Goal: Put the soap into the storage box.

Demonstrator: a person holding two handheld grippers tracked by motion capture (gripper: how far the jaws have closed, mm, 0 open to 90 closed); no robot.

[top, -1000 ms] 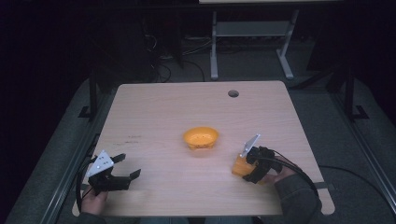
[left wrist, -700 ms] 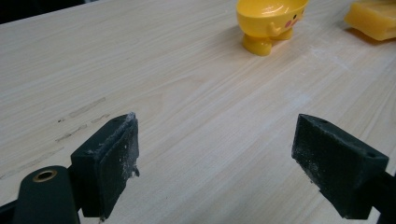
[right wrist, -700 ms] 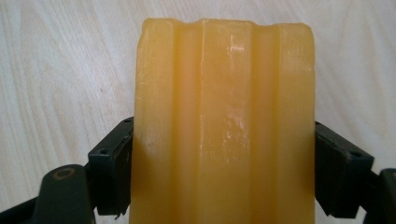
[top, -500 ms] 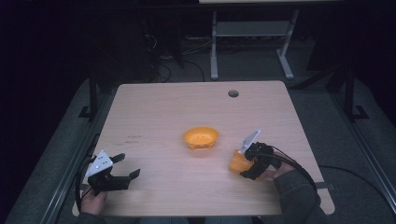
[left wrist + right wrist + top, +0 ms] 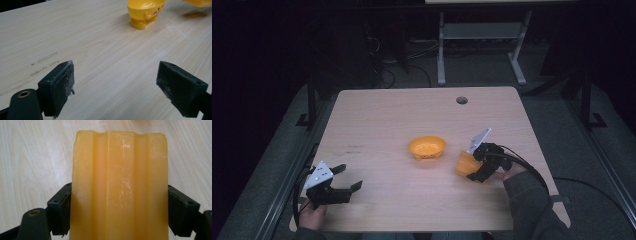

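A light wood-grain table (image 5: 377, 120) with a round cable hole (image 5: 461, 100) near its far edge stands in a dark room, a pale metal frame (image 5: 477, 45) on the floor beyond it. At the table's center sits a small yellow-orange bowl (image 5: 427, 147) on stubby feet, a pink cheek mark painted on its side in the left gripper view. To the bowl's right, the right gripper (image 5: 476, 165) clamps its fingers (image 5: 58, 212) against both sides of a ribbed orange plastic cup (image 5: 467, 164), held near the table's right side, just beside the bowl. At the near left corner, the left gripper (image 5: 343, 179) rests low over bare wood with its fingers (image 5: 60, 85) spread wide, holding nothing.
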